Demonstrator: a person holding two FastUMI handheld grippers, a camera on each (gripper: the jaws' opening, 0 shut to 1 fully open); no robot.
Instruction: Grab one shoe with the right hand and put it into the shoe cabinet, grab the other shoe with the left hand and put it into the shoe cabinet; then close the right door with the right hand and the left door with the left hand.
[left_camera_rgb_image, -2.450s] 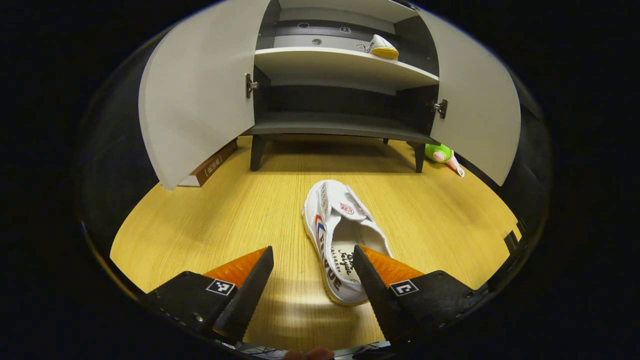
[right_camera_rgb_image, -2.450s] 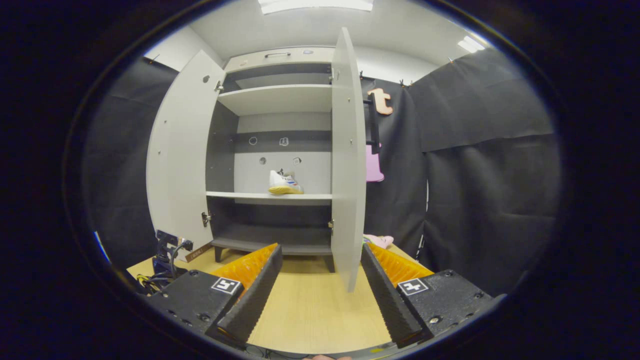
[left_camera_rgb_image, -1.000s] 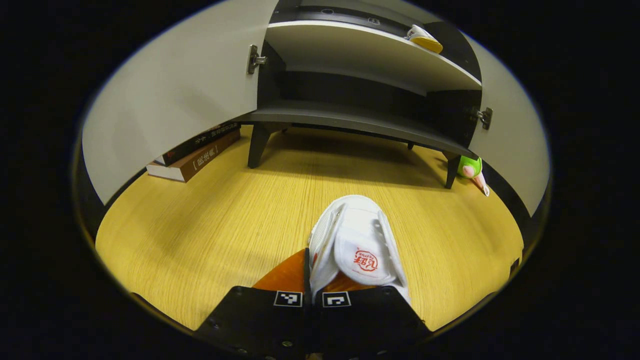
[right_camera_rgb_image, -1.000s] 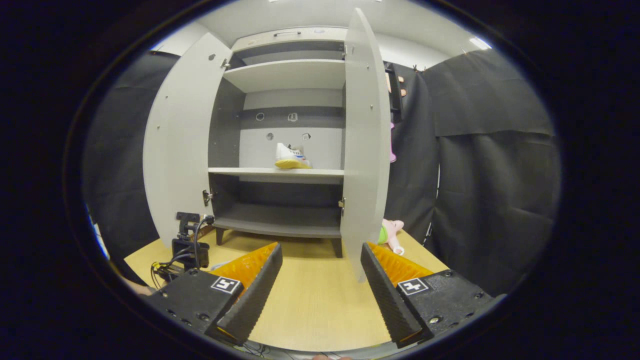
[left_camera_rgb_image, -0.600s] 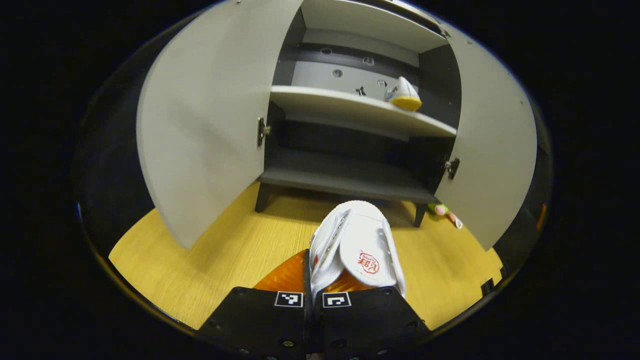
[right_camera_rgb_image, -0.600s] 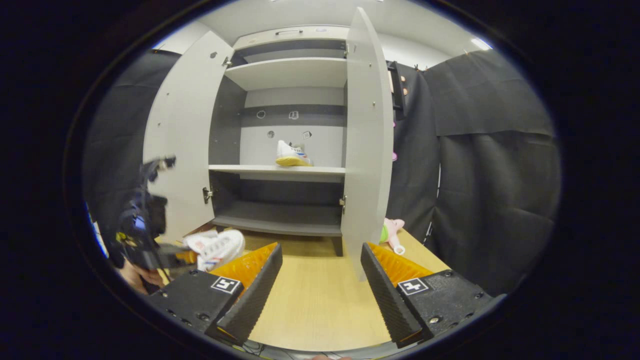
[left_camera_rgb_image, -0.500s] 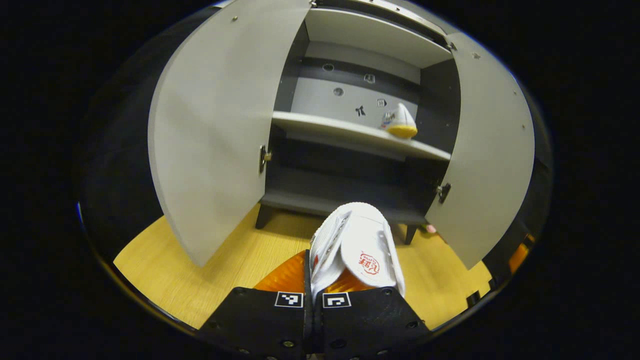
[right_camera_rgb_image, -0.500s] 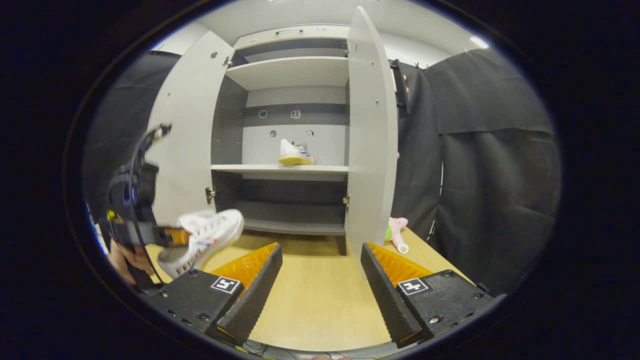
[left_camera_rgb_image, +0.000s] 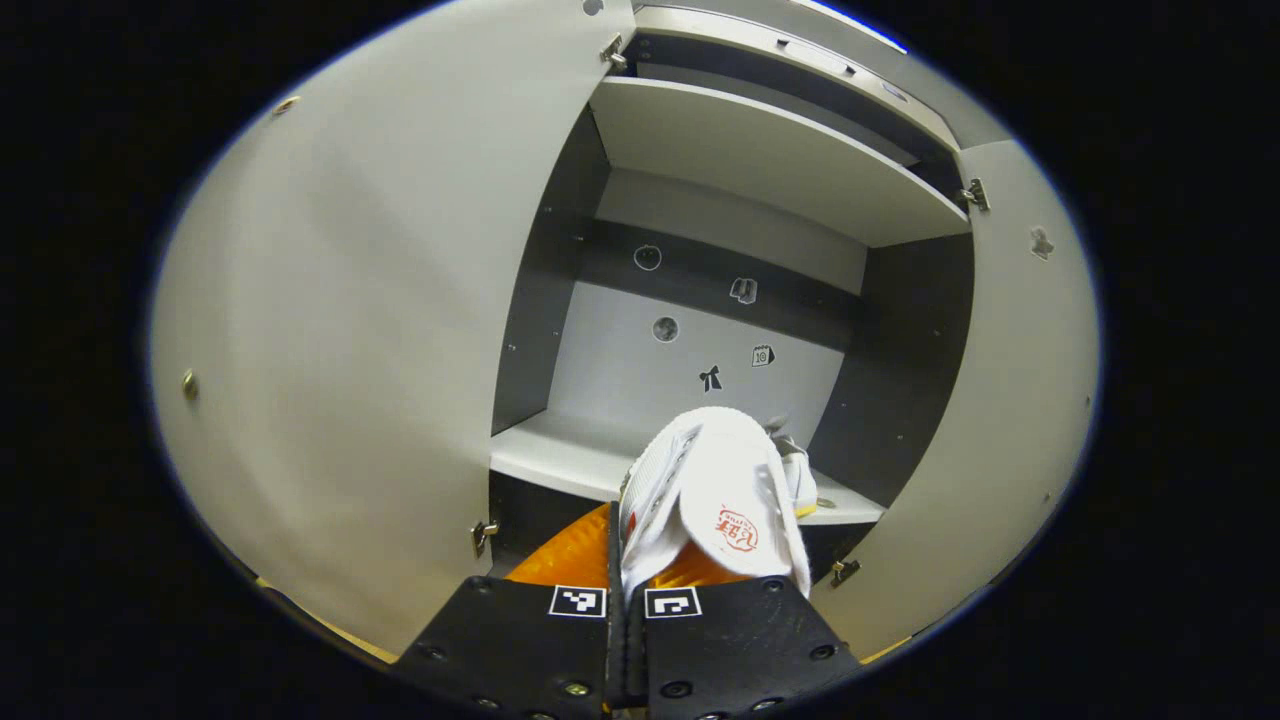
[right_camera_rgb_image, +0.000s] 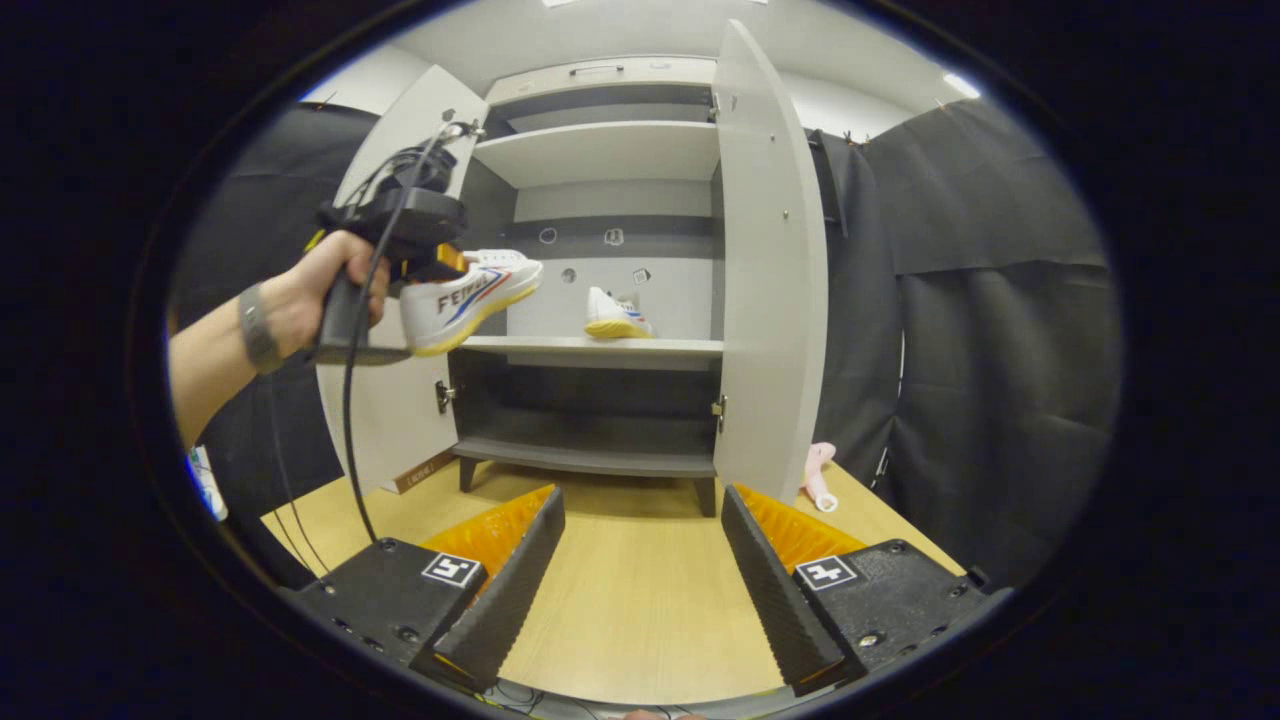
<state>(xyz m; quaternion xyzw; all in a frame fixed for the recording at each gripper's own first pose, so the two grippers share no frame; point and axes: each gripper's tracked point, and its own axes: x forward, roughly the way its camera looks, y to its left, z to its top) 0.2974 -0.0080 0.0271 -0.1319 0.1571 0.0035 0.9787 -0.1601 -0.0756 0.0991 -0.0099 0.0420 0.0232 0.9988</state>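
— Where does the shoe cabinet (right_camera_rgb_image: 600, 300) stand?
— On the wooden floor (right_camera_rgb_image: 640, 590), left door (right_camera_rgb_image: 385, 300) and right door (right_camera_rgb_image: 765, 270) both swung open.
— And the sneakers?
— One white sneaker (right_camera_rgb_image: 615, 315) sits on the middle shelf (right_camera_rgb_image: 600, 346). The other sneaker (left_camera_rgb_image: 715, 495) is clamped at its heel between the left gripper (left_camera_rgb_image: 627, 590) fingers, held in the air level with that shelf, toe toward the opening.
— The right gripper (right_camera_rgb_image: 640, 575)?
— Jaws spread wide, empty, low over the floor.
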